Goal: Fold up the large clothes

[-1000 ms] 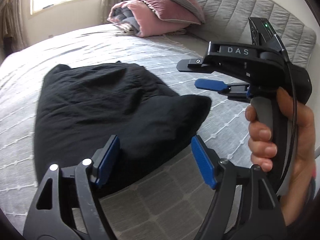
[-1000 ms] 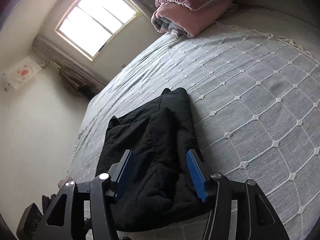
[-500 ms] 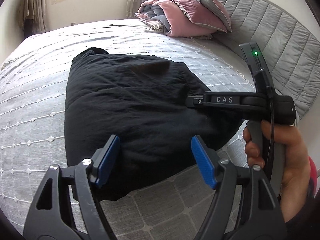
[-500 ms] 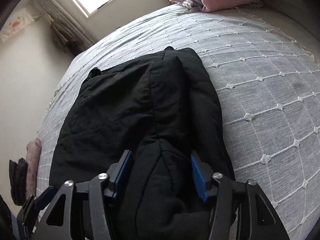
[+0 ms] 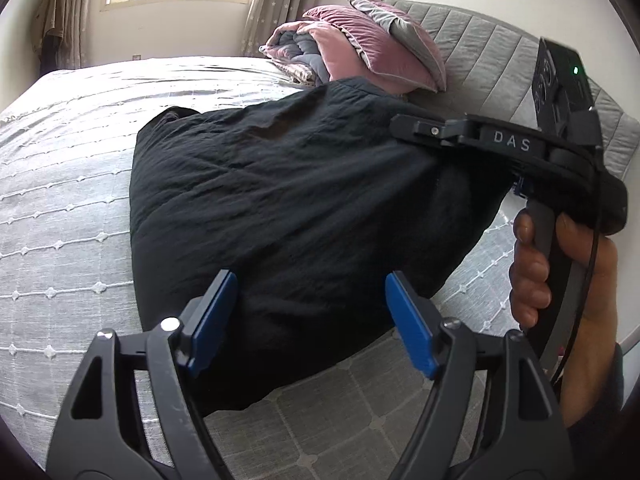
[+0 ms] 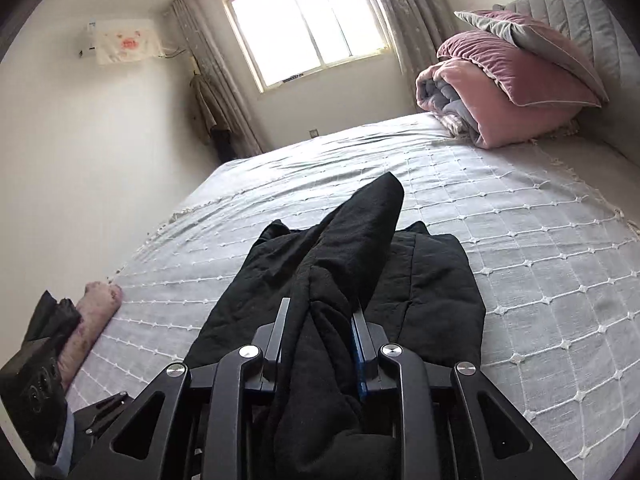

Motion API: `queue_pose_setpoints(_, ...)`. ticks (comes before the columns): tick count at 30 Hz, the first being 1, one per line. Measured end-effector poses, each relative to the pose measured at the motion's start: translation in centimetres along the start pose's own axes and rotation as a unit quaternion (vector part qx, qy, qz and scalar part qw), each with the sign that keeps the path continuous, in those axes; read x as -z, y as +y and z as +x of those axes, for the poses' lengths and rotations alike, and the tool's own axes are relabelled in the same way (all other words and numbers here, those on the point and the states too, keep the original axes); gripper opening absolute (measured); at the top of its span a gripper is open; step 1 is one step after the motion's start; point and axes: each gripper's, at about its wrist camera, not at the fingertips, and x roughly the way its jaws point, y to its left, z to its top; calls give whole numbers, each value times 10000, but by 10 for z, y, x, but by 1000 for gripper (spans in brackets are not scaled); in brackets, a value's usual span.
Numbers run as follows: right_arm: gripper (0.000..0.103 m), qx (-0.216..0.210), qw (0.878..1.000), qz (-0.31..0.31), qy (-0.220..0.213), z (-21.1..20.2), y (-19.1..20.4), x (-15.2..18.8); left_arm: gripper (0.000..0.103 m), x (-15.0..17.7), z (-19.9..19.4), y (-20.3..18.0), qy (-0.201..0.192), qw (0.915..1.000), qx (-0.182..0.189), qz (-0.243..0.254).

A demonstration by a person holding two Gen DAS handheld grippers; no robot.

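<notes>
1. Since the earlier frame, the right hand-held gripper (image 6: 318,320) has closed on a thick fold of the black garment (image 6: 344,272) and lifted it, so a bunched strip of cloth now stands up in the middle of the right wrist view.
2. Its 2 fingers (image 6: 280,328) press the cloth from both sides, with a blue pad showing on the right one.
3. In the left wrist view, this same gripper (image 5: 424,132) shows at the right of the frame, marked "DAS", with its tip against the raised edge of the garment (image 5: 304,200).
4. A hand (image 5: 560,276) wraps around its grey handle at the right edge of the frame.
5. The left hand-held gripper (image 5: 312,320) is spread wide at the bottom of the frame and holds nothing.
6. Its blue pads (image 5: 212,320) hang just above the near part of the garment.
7. The garment lies on the bed (image 5: 60,200), in the middle of the frame, with its right side pulled up off the cover.
8. The bed has a pale grey cover with lines of small white knots.
9. Pink pillows (image 6: 516,92) and a rolled blanket are stacked at the upper right, by the grey headboard (image 5: 496,64).
10. A bright window (image 6: 308,24) is at the top middle of the right wrist view.
</notes>
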Motion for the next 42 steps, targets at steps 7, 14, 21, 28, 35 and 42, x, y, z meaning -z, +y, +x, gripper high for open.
queue_pose_setpoints(7, 28, 458, 9840, 1257, 1176, 52, -90, 46, 78, -2, -2, 26, 57, 9991, 223, -370)
queue_pose_setpoints(14, 40, 486, 9788, 1656, 1104, 40, -97, 45, 78, 3, 5, 86, 237, 9873, 47, -1572)
queue_pose_setpoints(21, 78, 1142, 9850, 814, 1003, -6, -63, 32, 78, 18, 14, 106, 200, 9750, 70, -2212)
queue_pose_setpoints(28, 82, 841, 9709, 1724, 1436, 30, -108, 55, 84, 12, 38, 98, 350, 9768, 200, -2103)
queue_pose_setpoints(35, 83, 468, 9698, 1835, 1537, 54, -118, 64, 89, 21, 50, 105, 513, 9663, 438, -2483)
queue_pose_setpoints(42, 83, 315, 9629, 2008, 1775, 50, -121, 68, 89, 26, 52, 108, 572, 9628, 492, -2594)
